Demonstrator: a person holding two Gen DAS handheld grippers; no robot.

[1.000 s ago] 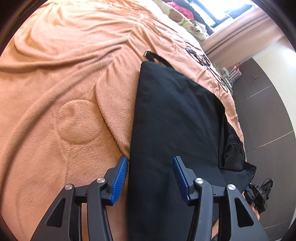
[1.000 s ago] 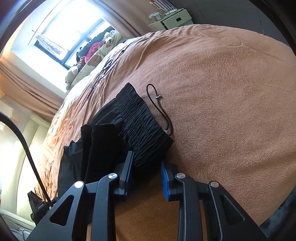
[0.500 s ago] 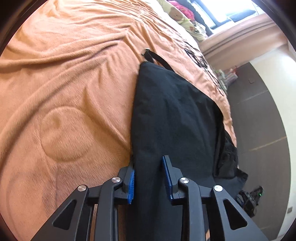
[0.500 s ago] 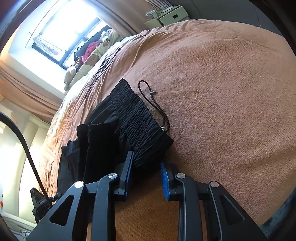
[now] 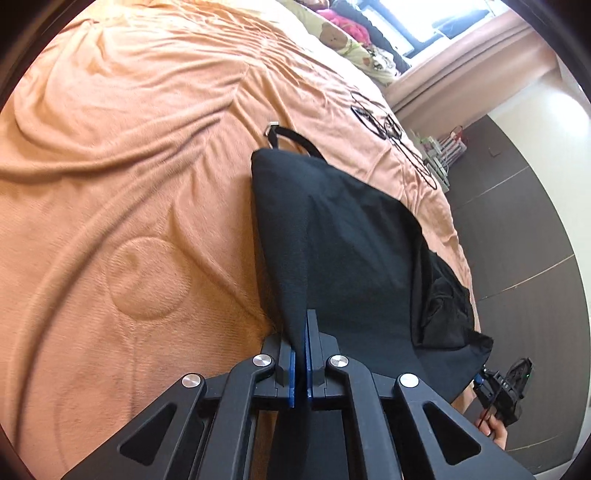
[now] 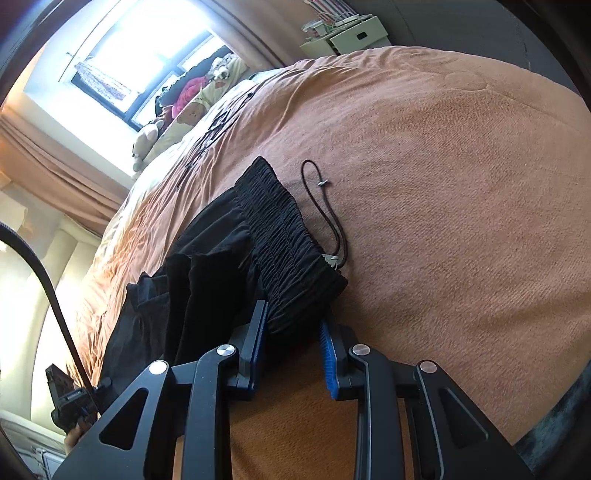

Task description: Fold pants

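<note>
Left wrist view: our left gripper (image 5: 300,354) has its jaws pressed together on a pinched ridge of the pants (image 5: 343,236), which lie flat along the blanket (image 5: 129,155) near the bed's edge. The black cloth tents up from the pinch. A strap (image 5: 291,134) pokes out at the far end. To fold well from here, we judge we should lift only enough to clear the blanket and carry the leg end evenly toward the waist, keeping the edge straight. We see no container in this view.

Right wrist view: our right gripper (image 6: 291,345) has its jaws apart around the corner of the waistband (image 6: 288,240); the cloth sits between the pads, but we cannot tell whether they touch it. The drawcord (image 6: 325,210) lies loose on the blanket just beside. We judge this hand should close before any pull, or the waist may slip. A drawer unit (image 6: 354,35) stands beyond the bed; its contents are hidden.
</note>
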